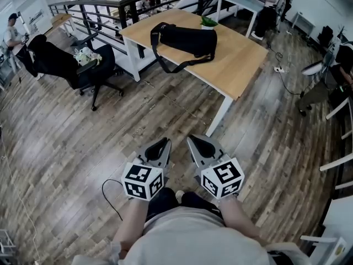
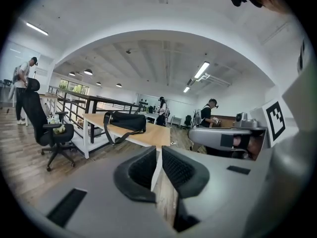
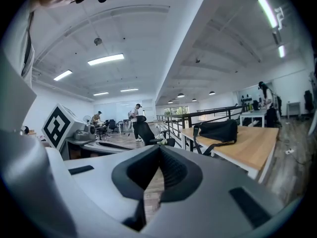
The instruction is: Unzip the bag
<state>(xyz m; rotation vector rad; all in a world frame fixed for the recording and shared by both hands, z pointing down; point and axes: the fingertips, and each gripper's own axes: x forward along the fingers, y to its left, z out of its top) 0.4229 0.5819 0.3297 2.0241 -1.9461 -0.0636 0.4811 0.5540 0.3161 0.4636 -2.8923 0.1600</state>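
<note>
Left gripper [image 1: 163,143], right gripper [image 1: 193,141] closed, bag [image 1: 188,40] on table [image 1: 238,66]

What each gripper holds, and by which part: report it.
Nothing is held. The left gripper and right gripper are both shut and empty; the black bag lies apart on the wooden table.

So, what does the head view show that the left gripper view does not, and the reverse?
Only the head view shows the small green item on the light wooden table and the wearer's own forearms. Only the left gripper view shows the white ceiling with its long lamps. Both show the black fabric bag with a long strap lying on that table, and the black office chair.
</note>
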